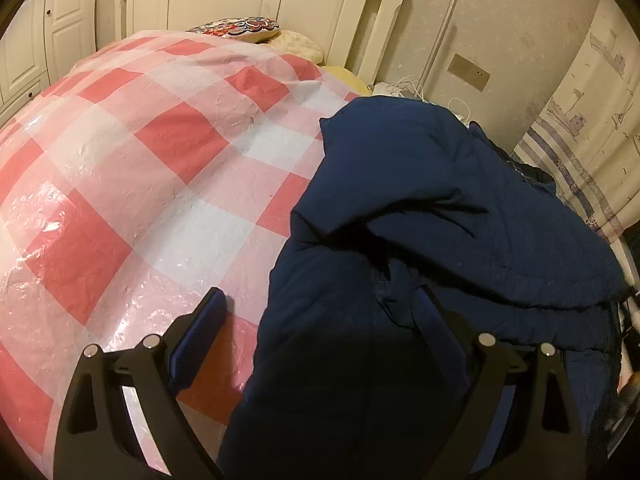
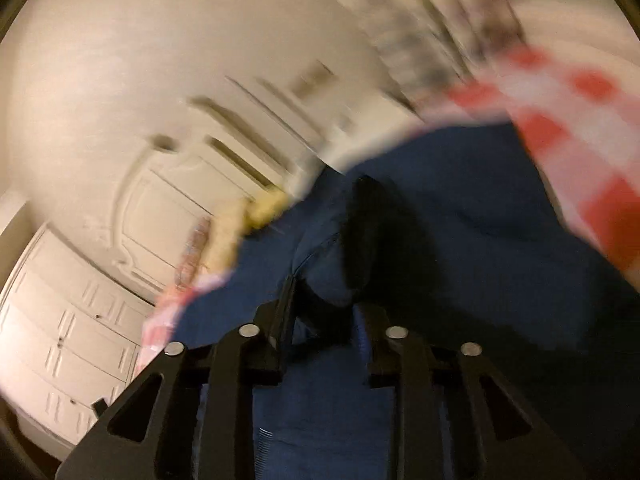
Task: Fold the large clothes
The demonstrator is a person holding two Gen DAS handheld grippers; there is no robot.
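Checked bedcover (image 1: 132, 152) bears one navy garment (image 1: 440, 220); two pillows (image 1: 240, 28) behind.

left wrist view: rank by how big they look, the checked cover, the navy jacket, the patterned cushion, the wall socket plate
1. checked cover
2. navy jacket, though it lies nearer the camera, so its true size is unsure
3. patterned cushion
4. wall socket plate

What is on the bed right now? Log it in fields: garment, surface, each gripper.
garment: navy jacket, bunched, lying partly folded over itself
surface: pink-and-white checked cover, glossy
left gripper: open wide, the jacket's edge between its fingers
right gripper: jaws narrow, closed on a fold of the jacket; view blurred
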